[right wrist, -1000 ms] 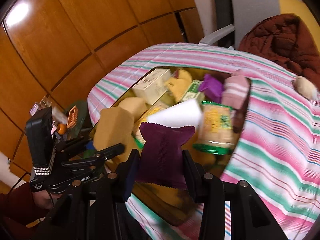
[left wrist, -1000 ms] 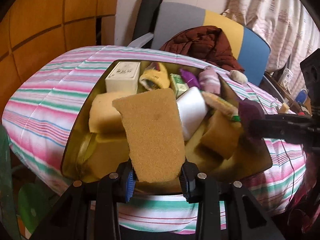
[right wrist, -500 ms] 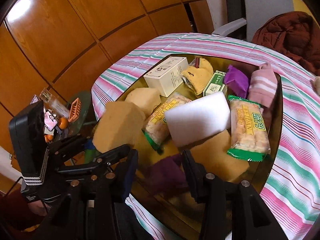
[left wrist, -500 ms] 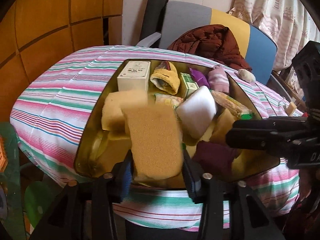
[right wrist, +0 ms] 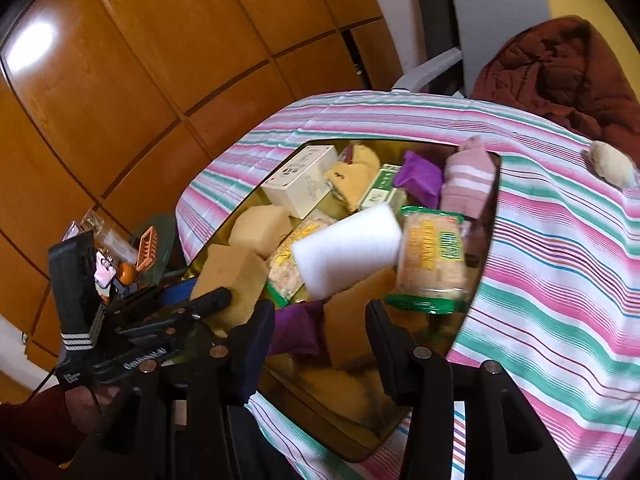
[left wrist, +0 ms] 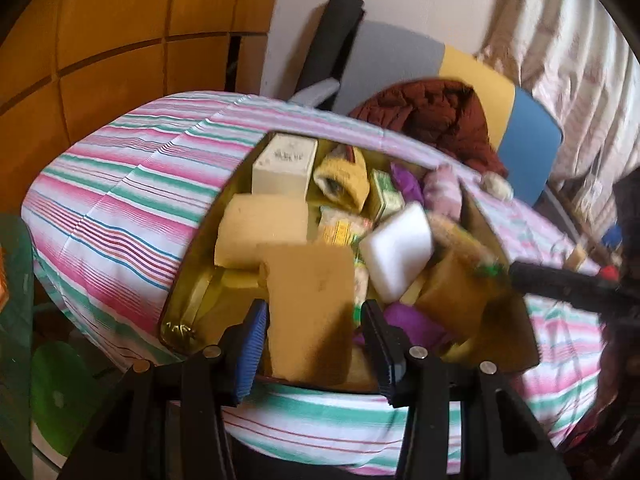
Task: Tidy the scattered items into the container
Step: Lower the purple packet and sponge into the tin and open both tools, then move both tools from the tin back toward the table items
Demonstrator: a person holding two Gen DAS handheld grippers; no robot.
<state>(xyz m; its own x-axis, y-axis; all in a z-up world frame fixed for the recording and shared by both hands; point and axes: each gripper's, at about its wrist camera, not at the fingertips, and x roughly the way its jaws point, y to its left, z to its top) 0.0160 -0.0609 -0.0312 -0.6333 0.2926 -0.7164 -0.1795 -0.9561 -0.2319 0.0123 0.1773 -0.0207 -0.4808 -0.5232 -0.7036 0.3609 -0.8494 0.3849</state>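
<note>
A gold tray (left wrist: 176,326) (right wrist: 344,396) on the striped cloth holds several items: a cream box (left wrist: 284,164), sponges, snack packs, socks. A brown sponge (left wrist: 312,304) lies at the tray's near edge between the pads of my left gripper (left wrist: 313,320), with a gap on each side; the gripper is open. My right gripper (right wrist: 320,320) is open too, over the tray's near end. The purple pouch (right wrist: 298,328) (left wrist: 408,320) lies in the tray just beyond its fingers, beside a tan sponge (right wrist: 352,320). A white sponge (right wrist: 348,248) leans on the pile.
A small beige soft item (right wrist: 610,164) (left wrist: 496,186) lies on the cloth beyond the tray's far right corner. A chair with a maroon jacket (left wrist: 432,120) stands behind the table. Wooden panelling lies to the left, with a green stool (left wrist: 60,392) below.
Left jaws spread and let go of the brown sponge, which sank onto the tray's near edge. Right jaws released the purple pouch, which dropped from between them into the tray.
</note>
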